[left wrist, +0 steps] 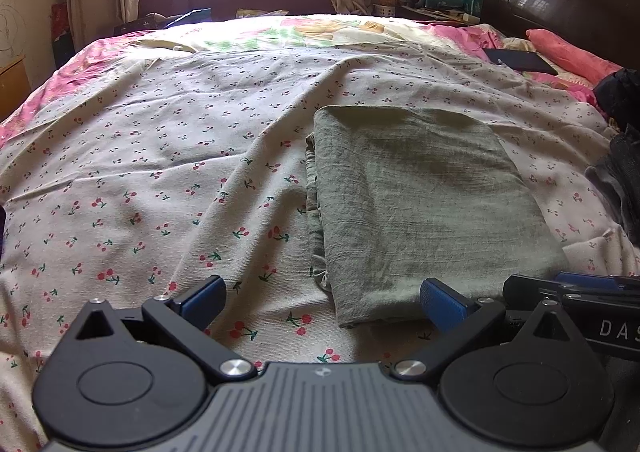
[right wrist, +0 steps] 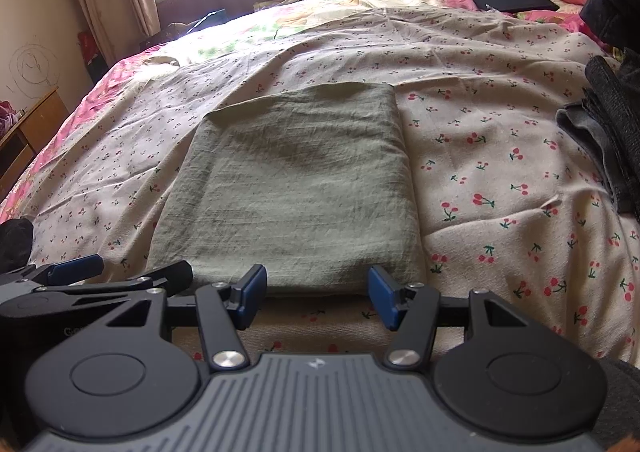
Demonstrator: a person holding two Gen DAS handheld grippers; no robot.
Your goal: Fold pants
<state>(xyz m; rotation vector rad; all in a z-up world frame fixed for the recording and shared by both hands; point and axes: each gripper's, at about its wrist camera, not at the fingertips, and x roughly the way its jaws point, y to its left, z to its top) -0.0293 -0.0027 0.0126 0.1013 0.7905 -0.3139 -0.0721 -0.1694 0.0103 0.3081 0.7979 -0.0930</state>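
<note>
Two pairs of tongs, both spread wide and holding nothing. Your left tongs [left wrist: 322, 302] sit low at the near edge of the bed [left wrist: 120, 180]; your right tongs [right wrist: 318, 294] are just beside them on the right.

Pants [right wrist: 292, 188] — grey-green, already folded into a compact rectangle — lie flat on the cherry-print sheet, straight ahead of your right tongs and touching or nearly touching their tips at the near hem. From your left tongs the bundle lies ahead and to the right. Its long axis runs away from you, toward the window. Your right hand is squarely on it, so it is the nearer for any last fold or lift; the left reaches only the near left corner.

Left view shows what the right does not: stacked layer edges along the bundle's left side, a little uneven, with a bunched bit near the front corner. Right view shows the right edge clean and the top smooth.

Judgement: folding looks close to done — at most one more fold, far end toward you, or a tidy of that left side.

Dark clothing [right wrist: 604, 148] lies at the right, well apart.
</note>
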